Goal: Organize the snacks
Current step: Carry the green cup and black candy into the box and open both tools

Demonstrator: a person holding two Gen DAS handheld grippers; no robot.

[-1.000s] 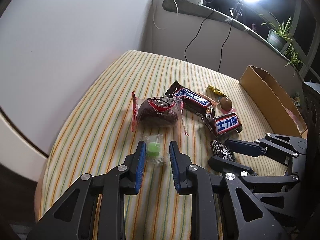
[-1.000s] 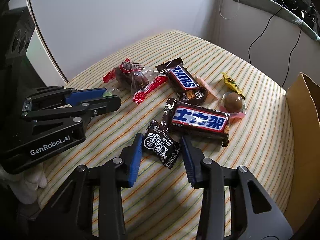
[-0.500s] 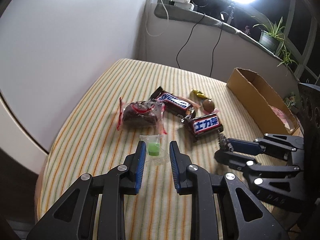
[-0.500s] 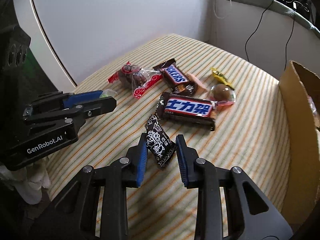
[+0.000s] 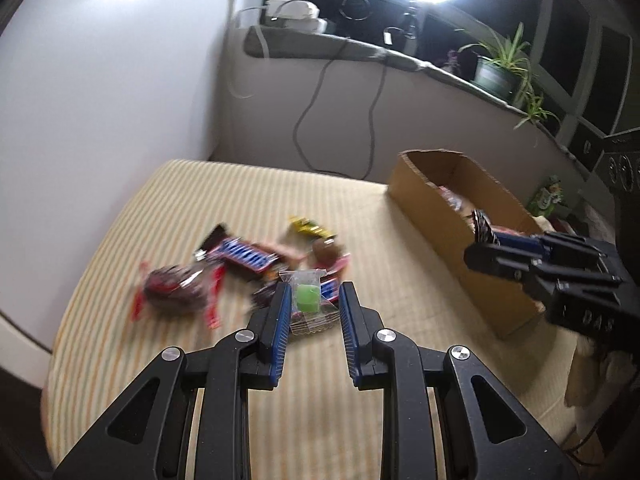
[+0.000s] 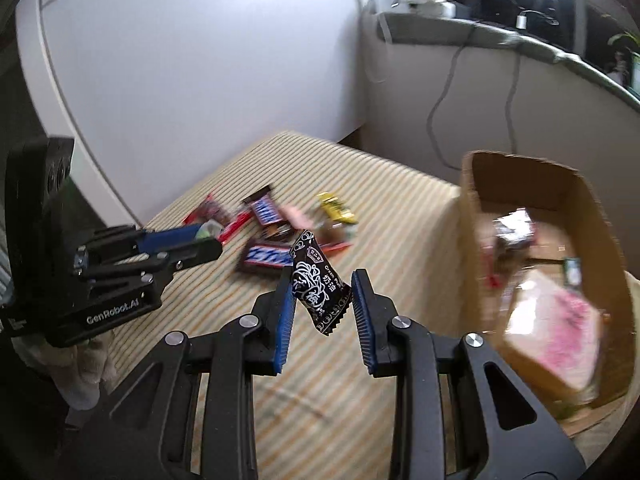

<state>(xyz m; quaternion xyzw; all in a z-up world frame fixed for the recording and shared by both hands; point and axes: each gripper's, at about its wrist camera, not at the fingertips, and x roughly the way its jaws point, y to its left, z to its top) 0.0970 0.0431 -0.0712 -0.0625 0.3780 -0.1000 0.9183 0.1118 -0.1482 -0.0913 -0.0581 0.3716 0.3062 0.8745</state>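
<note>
— While both sweets hang off the striped cloth, how do they handle?

— Lightly. My left gripper (image 5: 312, 312) is clamped on a small clear plastic packet with a green sweet (image 5: 307, 299); the film is slippery, so I pinch across the middle. My right gripper (image 6: 322, 312) pinches a crinkly black wrapped candy (image 6: 318, 286) near the open brown cardboard box (image 6: 472, 216).

— Any writing?

— "Cream" plus Chinese characters on the black wrapper; "GenRobot.AI" on the other tool. The rest is blurred.
</note>
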